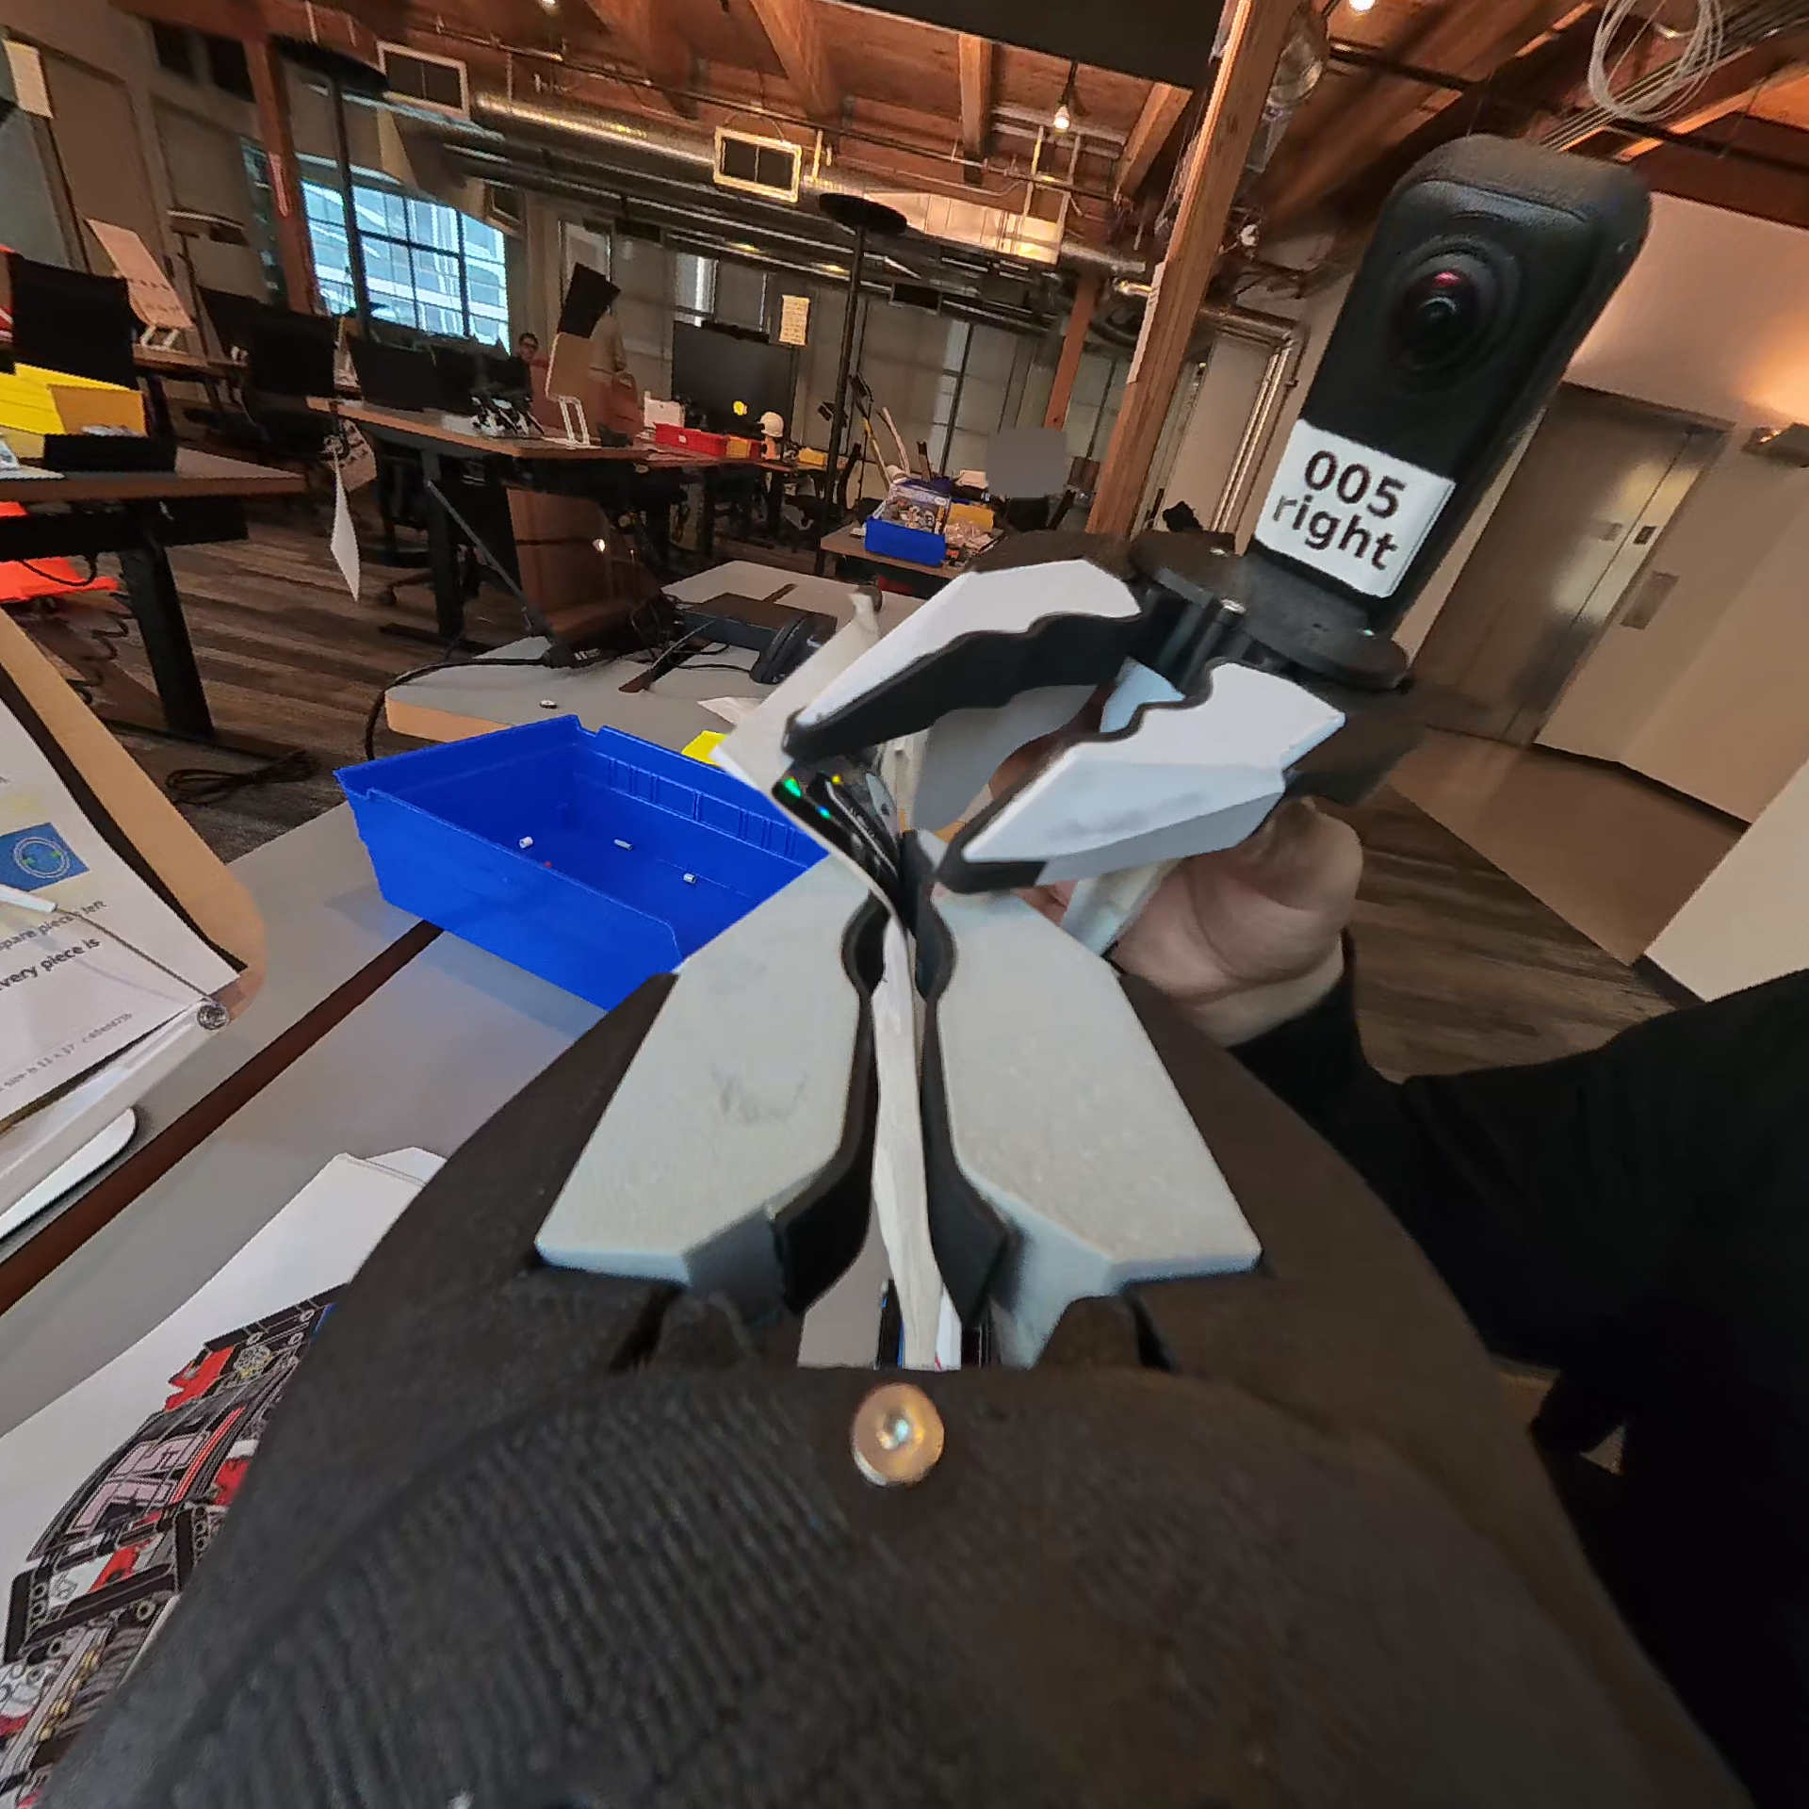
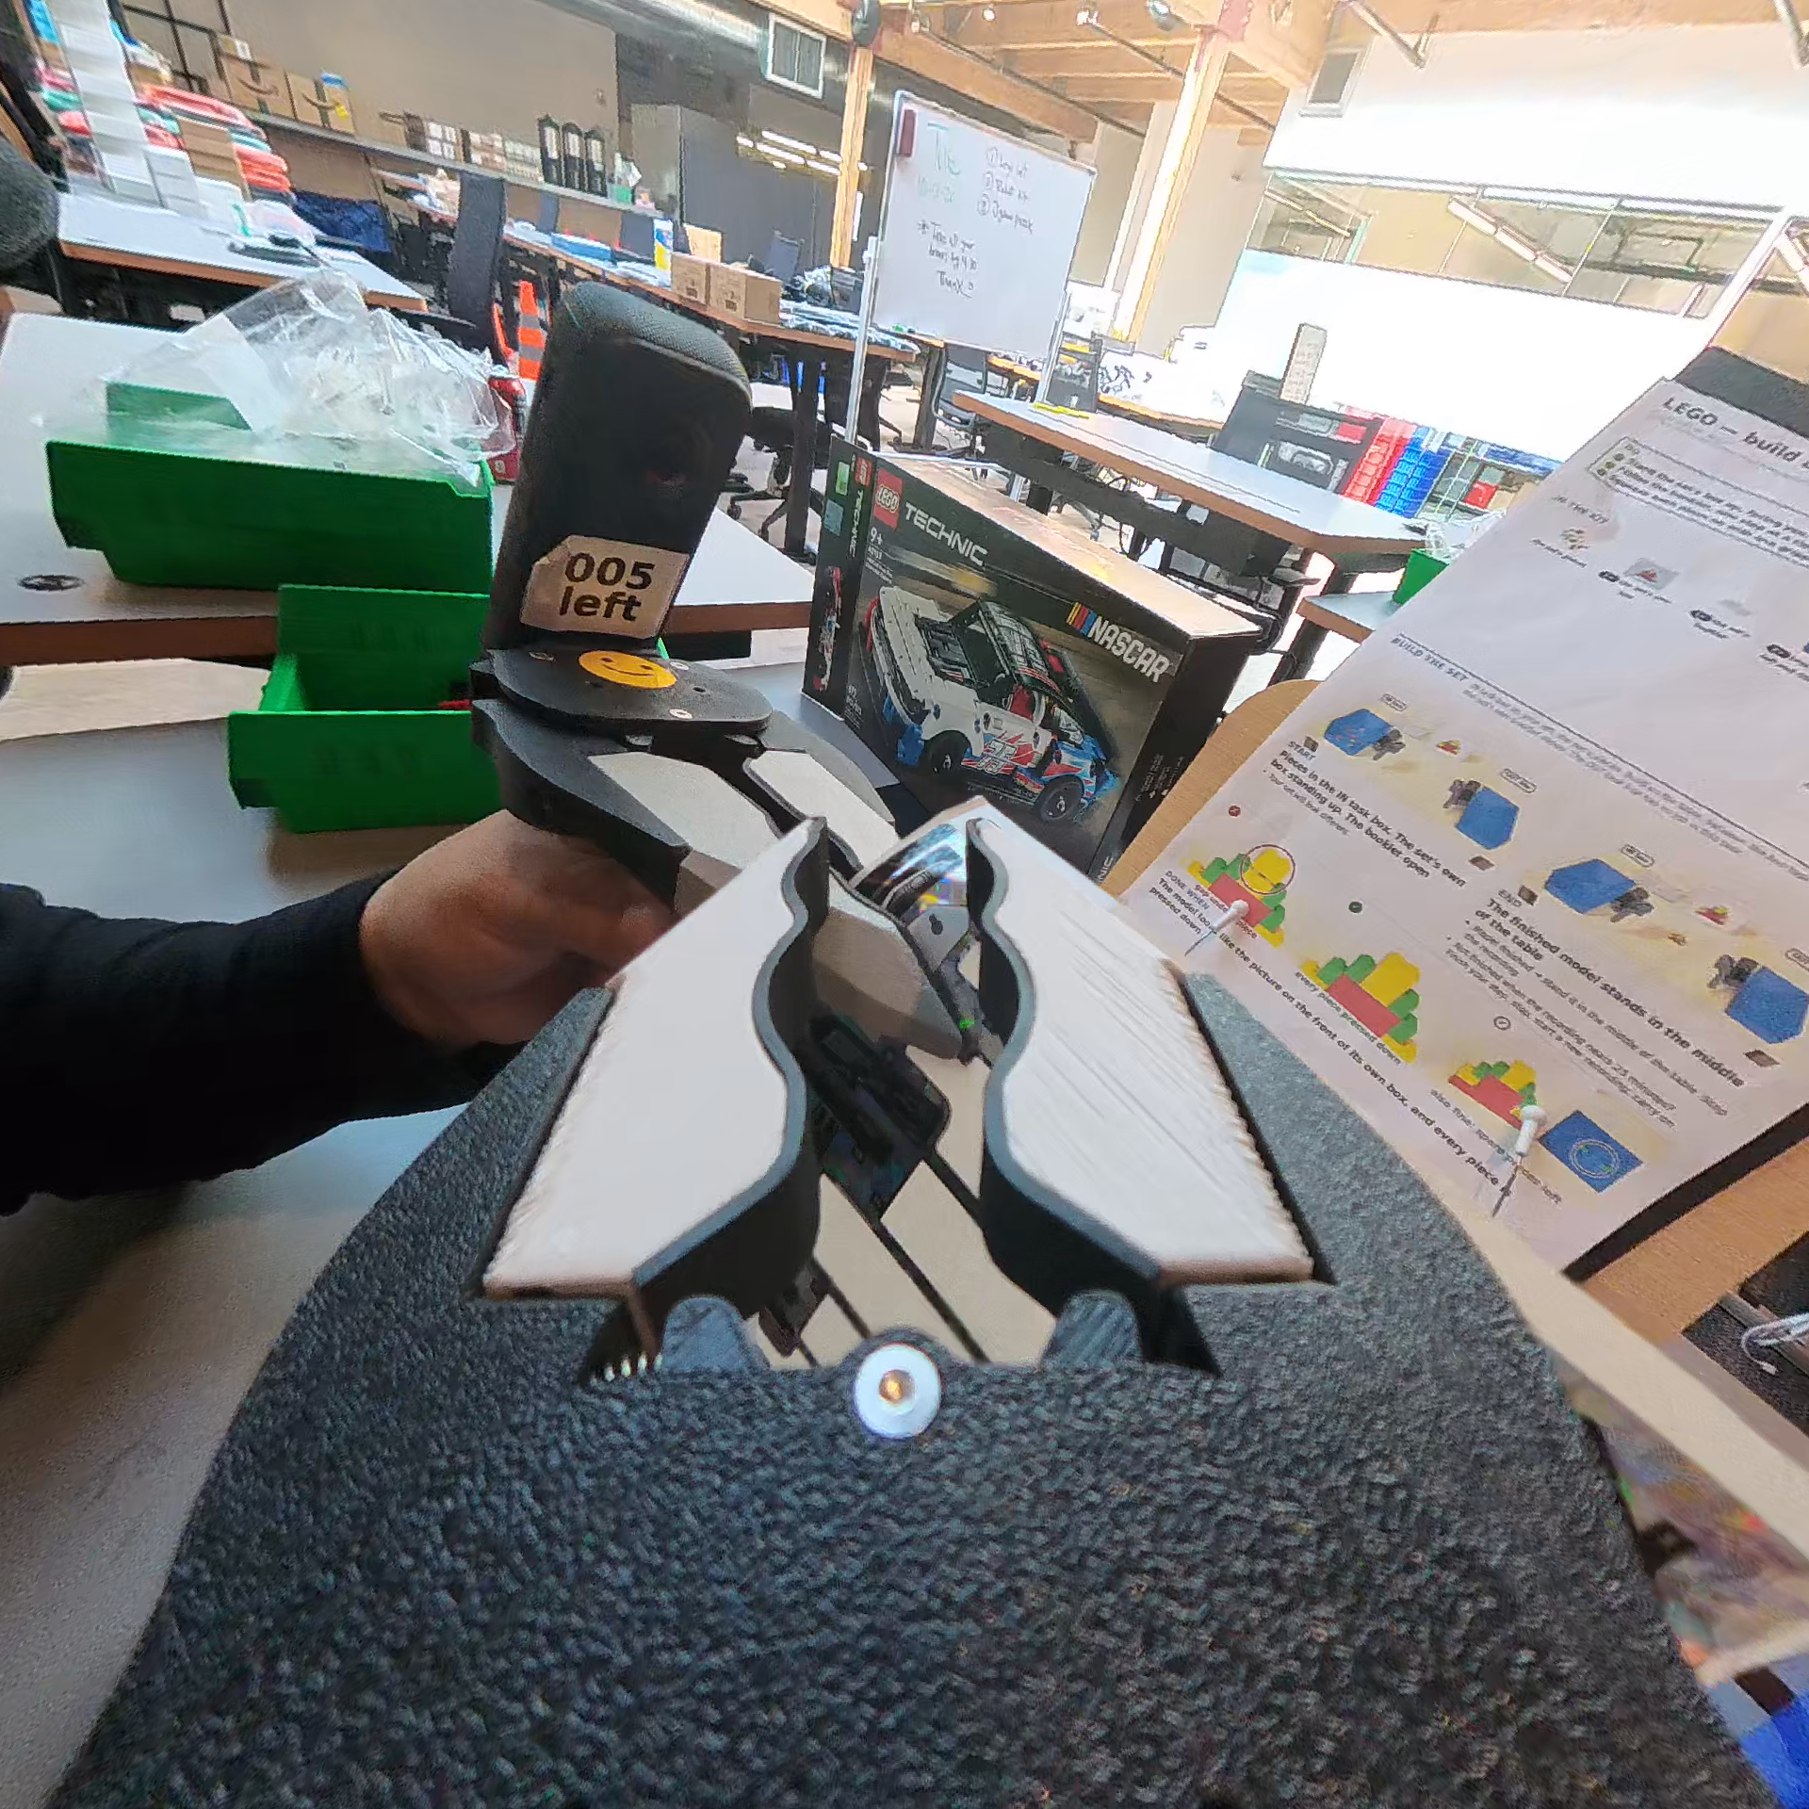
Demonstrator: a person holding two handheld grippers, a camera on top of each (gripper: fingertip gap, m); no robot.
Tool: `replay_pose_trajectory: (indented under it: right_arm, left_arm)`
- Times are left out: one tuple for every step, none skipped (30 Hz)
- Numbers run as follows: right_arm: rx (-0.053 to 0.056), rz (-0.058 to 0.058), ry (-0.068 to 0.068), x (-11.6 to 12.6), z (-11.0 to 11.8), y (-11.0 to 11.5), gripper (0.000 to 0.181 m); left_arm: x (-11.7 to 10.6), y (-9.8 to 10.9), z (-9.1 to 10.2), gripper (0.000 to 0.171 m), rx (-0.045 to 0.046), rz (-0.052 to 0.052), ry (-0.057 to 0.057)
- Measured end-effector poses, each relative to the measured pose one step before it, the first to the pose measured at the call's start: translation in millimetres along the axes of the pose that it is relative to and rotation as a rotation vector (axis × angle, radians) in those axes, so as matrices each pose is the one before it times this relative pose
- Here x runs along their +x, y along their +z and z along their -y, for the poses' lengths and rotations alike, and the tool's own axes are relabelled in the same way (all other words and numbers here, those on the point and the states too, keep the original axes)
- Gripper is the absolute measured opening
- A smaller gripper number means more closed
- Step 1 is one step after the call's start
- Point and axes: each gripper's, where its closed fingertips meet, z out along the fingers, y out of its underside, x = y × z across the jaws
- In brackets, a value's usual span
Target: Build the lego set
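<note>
Your left gripper pinches the thin white holographic sticker sheet edge-on, so your spread right gripper can peel 1 sticker.

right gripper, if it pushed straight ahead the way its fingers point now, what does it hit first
Most likely the glossy sheet that the left gripper holds, sitting just past the right gripper. The left gripper's fingers are right behind it. The set's box lies farther back; depth is hard to judge.

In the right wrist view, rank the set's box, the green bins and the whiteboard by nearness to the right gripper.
From the right gripper:
1. Set's box, just ahead, slightly right.
2. Green bins, to the left, somewhat farther.
3. Whiteboard, far behind the box.
</note>
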Motion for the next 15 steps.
replay_pose_trajectory:
  right_arm:
    - [-0.0016,-0.0002,-0.0025,-0.38,-0.33,0.62,0.026]
    - [-0.0001,-0.0004,-0.0030,-0.40,0.05,0.28,0.026]
    - [-0.0008,-0.0005,-0.0026,-0.20,-0.09,0.17,0.026]
    - [-0.0005,-0.0005,-0.0018,-0.09,0.10,-0.01,0.026]
    - [0.0018,-0.0003,-0.0007,0.04,0.22,-0.19,0.026]
    - [0.0028,0.0008,0.0008,0.03,0.51,-0.20,0.026]
    - [0.0017,0.0015,0.0021,0.02,0.22,-0.22,0.026]
    - [0.0012,0.0013,0.0023,0.03,0.16,-0.26,0.026]
    - [0.0018,0.0002,0.0015,0.08,0.38,-0.26,0.026]
    - [0.0018,-0.0003,0.0001,0.14,0.40,-0.28,0.026]
    - [0.0005,-0.0008,-0.0015,0.08,0.17,-0.21,0.026]
    - [0.0000,-0.0019,-0.0013,0.30,0.10,-0.13,0.026]
    - [0.0006,-0.0012,-0.0005,0.23,0.06,-0.15,0.026]
    - [0.0003,-0.0002,0.0002,0.09,-0.07,0.05,0.026]
    - [-0.0005,-0.0003,-0.0002,0.24,-0.11,0.00,0.026]
  left_arm:
    - [-0.07,0.46,-0.92,0.000,-0.00561,0.0024,0.0034]
    - [-0.06,0.43,-0.70,0.000,-0.00433,0.0016,0.0022]
    - [0.61,0.18,-0.19,0.000,-0.00107,-0.0028,-0.0011]
    - [0.97,-0.04,0.10,0.000,0.00014,-0.0049,-0.0025]
    - [0.45,-0.12,0.21,0.000,-0.00039,-0.0017,0.0001]
    - [-0.15,-0.30,0.20,0.000,-0.00006,0.0032,0.0038]
    - [-0.17,-0.41,0.35,0.000,0.00002,0.0023,0.0034]
    - [0.13,-0.39,0.22,0.000,-0.00057,-0.0004,0.0000]
    - [0.35,-0.49,0.65,0.000,0.00181,-0.0012,-0.0002]
    - [0.03,-0.39,0.40,0.000,0.00090,0.0009,0.0012]
    - [-0.12,-0.25,0.13,0.000,-0.00028,0.0016,0.0019]
    - [-0.21,-0.15,-0.03,0.000,-0.00103,0.0009,0.0007]
    - [-0.11,0.03,-0.03,0.000,0.00022,-0.0002,-0.0013]
    - [0.15,-0.06,0.15,0.000,0.00159,-0.0012,-0.0014]
    - [0.00,0.05,0.01,0.000,-0.00004,-0.0006,-0.0001]
